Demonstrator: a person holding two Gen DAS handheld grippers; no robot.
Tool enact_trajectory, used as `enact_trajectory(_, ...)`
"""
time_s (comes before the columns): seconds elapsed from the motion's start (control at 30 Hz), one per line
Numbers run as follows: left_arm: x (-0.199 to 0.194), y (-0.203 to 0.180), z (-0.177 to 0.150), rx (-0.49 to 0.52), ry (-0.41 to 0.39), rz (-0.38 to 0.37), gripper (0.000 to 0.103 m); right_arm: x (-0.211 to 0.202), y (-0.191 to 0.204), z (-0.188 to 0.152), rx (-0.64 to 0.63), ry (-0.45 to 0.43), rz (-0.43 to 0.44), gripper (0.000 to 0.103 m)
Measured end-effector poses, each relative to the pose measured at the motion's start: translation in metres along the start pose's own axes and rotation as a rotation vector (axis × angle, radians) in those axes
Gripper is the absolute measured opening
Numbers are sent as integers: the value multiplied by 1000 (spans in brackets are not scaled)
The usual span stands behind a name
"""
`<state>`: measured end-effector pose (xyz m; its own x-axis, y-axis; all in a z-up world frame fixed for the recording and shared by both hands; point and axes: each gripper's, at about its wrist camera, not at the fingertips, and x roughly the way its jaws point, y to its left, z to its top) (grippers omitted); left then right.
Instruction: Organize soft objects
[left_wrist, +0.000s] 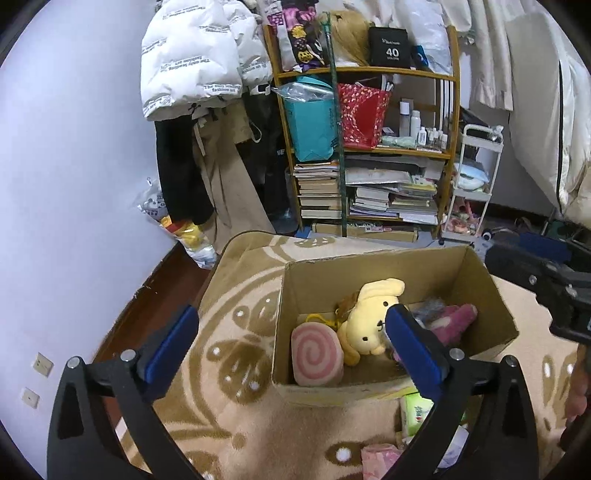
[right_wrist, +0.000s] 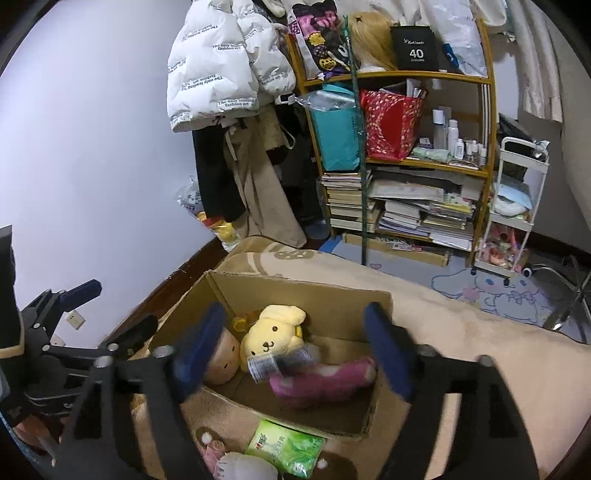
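Plush toys (left_wrist: 369, 325) inside cardboard box (left_wrist: 373, 266)

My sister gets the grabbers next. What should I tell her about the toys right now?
Left gripper: open, holding nothing, by the box's left side.
Right gripper: open, holding nothing, above the box; its view is blurred.
In the cardboard box: yellow dog plush, pink swirl cushion, magenta plush and a small plastic-wrapped grey item.
Outside, on the blanket by the box's near side: green tissue pack, pink soft item and a whitish soft item.
Done: several soft toys boxed.
Left: probably box the remaining soft items, starting with the nearest.
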<state>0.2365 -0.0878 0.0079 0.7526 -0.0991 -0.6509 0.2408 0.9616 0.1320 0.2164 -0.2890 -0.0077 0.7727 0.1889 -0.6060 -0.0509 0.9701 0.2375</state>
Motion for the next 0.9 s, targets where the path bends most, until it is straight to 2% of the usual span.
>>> enact_trajectory(0.07, -5, 3, -1, -15, 4, -6, 100, -10, 2, 0, 4, -21, -14, 100)
enact_trajectory(0.13, -9, 5, -4, -29, 15, -9, 101, -17, 3, 0, 5, -31, -21, 103)
enact_trajectory(0.4, -35, 9, -25, -37, 65, -17, 101, -49, 11, -7, -2, -40, -50, 103)
enact_trajectory(0.63, -52, 4, -46, -13, 75, -12, 101, -67, 16, -20, 6, -48, -52, 103)
enact_trajectory(0.9, -62, 3, -70, -21, 99, -16, 101, -74, 27, -44, 0, -6, -53, 103)
